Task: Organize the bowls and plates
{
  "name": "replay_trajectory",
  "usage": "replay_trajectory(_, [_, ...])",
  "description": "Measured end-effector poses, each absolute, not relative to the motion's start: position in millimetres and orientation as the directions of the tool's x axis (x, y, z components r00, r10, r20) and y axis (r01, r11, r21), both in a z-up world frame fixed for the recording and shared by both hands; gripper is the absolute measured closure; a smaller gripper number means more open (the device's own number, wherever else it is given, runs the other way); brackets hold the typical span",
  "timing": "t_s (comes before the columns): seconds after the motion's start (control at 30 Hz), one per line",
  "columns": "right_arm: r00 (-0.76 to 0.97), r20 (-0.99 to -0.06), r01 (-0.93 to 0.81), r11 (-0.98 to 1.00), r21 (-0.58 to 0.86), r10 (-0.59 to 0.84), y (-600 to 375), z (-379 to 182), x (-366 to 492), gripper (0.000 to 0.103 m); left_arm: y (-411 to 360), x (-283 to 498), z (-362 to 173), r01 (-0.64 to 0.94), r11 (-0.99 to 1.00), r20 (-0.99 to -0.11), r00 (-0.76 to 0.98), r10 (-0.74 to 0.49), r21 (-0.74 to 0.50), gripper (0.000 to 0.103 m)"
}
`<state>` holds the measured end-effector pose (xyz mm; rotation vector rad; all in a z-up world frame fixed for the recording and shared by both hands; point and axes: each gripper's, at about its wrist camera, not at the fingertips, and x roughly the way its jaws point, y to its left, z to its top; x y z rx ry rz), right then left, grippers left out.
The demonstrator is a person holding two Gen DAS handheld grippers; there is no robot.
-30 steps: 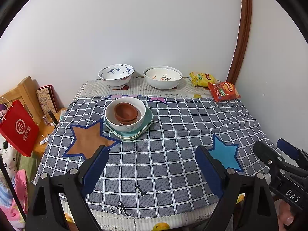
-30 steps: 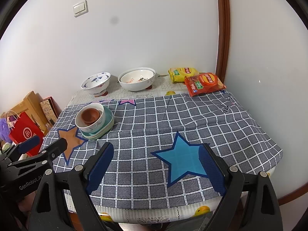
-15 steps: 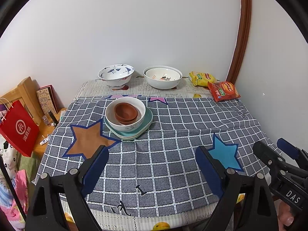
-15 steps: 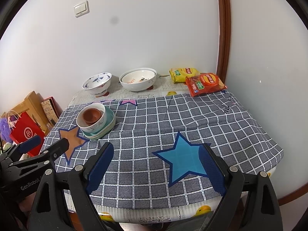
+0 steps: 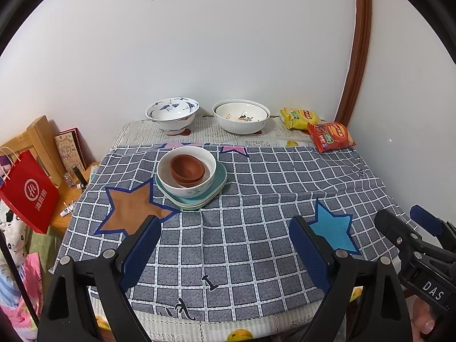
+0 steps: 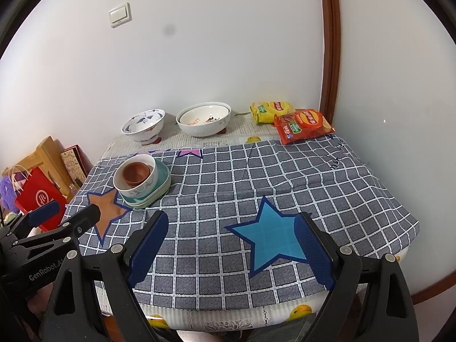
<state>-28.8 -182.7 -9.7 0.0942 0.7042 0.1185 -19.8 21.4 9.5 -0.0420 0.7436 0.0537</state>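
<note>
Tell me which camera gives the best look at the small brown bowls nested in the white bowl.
The left wrist view: the brown bowls sit nearer and larger, two stacked rims visible. The right wrist view shows them smaller, off to the left.

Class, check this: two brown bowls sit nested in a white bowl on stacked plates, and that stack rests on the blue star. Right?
Not quite. The stack of plates, white bowl and brown bowls sits beside the orange star, not the blue star. The left wrist view shows it; the rest holds.

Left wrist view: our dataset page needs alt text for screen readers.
Open tongs hover over a checked tablecloth; ahead, brown bowls nest in a white bowl on stacked plates. Two more bowls stand by the wall.
</note>
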Motion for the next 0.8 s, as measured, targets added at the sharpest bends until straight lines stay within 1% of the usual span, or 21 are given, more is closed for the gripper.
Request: replay_trajectory(0.8, [0.759,-0.636,-0.084,0.989,0.12,0.141,-181.3,-7.9,-27.1,0.014,24.0,-15.2,7.8,-0.078,0.997,-0.671,0.739,0.054,-0.005,0.012])
